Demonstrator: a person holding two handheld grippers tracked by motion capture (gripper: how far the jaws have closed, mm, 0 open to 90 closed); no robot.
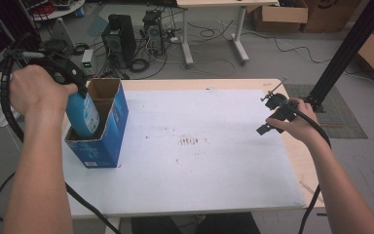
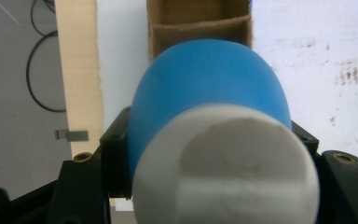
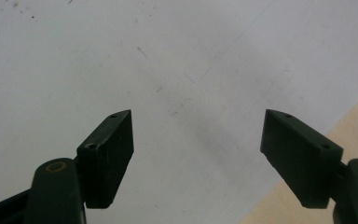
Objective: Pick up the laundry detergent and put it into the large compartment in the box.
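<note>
Halfway in, by the look of it: left gripper (image 2: 209,154) clamped on blue bottle (image 1: 83,114), white cap toward the camera, lower end already inside the near compartment of the divided carton (image 1: 108,141) on the tabletop (image 1: 214,165); far compartment looks empty. Right gripper (image 3: 196,154) wide open, holding nothing.

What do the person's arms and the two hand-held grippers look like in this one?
Both forearms are bare, no sleeves or gloves. The left hand-held gripper and right hand-held gripper have black blocky jaws with brass-coloured screw holes. A thick black cable trails from the left, and a thinner black cable from the right.
</note>
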